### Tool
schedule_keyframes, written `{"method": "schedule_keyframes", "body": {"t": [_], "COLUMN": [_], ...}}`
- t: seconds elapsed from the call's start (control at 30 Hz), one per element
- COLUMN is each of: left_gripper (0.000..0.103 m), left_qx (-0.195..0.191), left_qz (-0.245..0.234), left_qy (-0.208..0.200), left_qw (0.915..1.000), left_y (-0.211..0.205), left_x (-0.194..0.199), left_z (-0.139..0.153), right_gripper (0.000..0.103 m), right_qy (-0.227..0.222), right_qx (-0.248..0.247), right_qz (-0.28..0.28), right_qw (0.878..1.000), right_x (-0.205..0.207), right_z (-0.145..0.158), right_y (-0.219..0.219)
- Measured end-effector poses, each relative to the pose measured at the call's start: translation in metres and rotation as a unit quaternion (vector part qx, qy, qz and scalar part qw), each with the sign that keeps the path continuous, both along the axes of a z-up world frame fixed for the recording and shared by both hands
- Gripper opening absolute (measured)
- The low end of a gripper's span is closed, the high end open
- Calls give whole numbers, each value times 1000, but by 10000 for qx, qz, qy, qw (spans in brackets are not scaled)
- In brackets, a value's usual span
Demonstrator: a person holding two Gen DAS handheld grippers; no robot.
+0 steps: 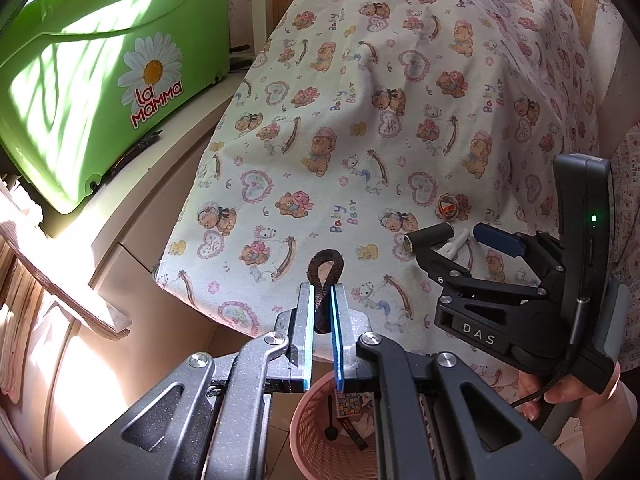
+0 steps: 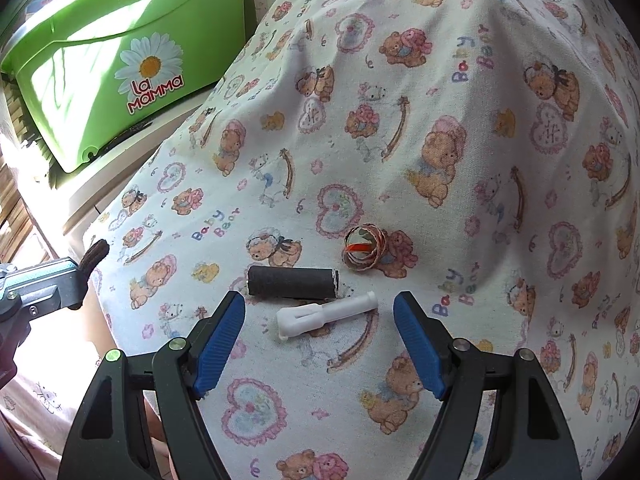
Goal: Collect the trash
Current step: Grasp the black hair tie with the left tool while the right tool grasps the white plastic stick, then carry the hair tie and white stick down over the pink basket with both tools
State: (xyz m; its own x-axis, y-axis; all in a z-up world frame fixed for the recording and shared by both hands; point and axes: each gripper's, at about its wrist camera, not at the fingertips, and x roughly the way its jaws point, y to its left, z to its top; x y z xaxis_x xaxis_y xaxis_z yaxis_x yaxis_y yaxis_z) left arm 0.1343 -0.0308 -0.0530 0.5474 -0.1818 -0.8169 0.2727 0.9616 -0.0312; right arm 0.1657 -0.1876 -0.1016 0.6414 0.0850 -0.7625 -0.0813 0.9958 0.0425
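My left gripper [image 1: 321, 296] is shut on a dark brown hair tie [image 1: 325, 276], held above the pink trash basket [image 1: 320, 440] at the cloth's near edge. It also shows at the left of the right wrist view [image 2: 76, 276], the hair tie [image 2: 94, 256] sticking out. My right gripper [image 2: 320, 308] is open just above a white plastic cap [image 2: 326, 314] on the bear-print cloth [image 2: 440, 120]. A black cylinder [image 2: 292, 282] lies beyond the cap, and a small coil of orange and brown bands [image 2: 362, 254] lies past that. In the left wrist view the right gripper [image 1: 452, 236] hovers over the cylinder [image 1: 430, 236].
A green "La Mamma" bin [image 1: 100, 80] stands on a white cabinet [image 1: 132, 236] at the left. The pink basket holds a black spoon [image 1: 330, 420] and small wrappers. Wooden slats [image 1: 48, 272] are at the far left.
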Motion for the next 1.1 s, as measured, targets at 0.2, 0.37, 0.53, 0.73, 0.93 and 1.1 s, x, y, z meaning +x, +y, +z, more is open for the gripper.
{"method": "schedule_keyframes", "body": {"t": [0.2, 0.37, 0.53, 0.73, 0.93, 1.1], "left_gripper": [7, 7, 7, 7, 7, 7], "left_qx": [-26, -52, -10, 8, 43, 62], "left_qz": [96, 107, 9, -30, -64, -209], "left_qy": [-4, 2, -62, -107, -173, -202], "left_qw": [10000, 9999, 10000, 9999, 9998, 9996], "left_y": [4, 4, -3, -7, -11, -12], "left_x": [2, 0, -5, -8, -11, -25], "left_z": [1, 2, 3, 4, 7, 19], "right_gripper": [54, 54, 54, 54, 54, 54], "right_qy": [-20, -132, -219, -394, -515, -707], "right_qx": [6, 49, 169, 111, 308, 541], "right_qz": [-59, -235, -552, -710, -907, -907], "right_qw": [10000, 9996, 9981, 9966, 9941, 9919], "right_x": [-5, -19, -33, -52, -75, -102], "right_z": [2, 12, 23, 38, 51, 68], "right_y": [-2, -13, -31, -48, -61, -58]}}
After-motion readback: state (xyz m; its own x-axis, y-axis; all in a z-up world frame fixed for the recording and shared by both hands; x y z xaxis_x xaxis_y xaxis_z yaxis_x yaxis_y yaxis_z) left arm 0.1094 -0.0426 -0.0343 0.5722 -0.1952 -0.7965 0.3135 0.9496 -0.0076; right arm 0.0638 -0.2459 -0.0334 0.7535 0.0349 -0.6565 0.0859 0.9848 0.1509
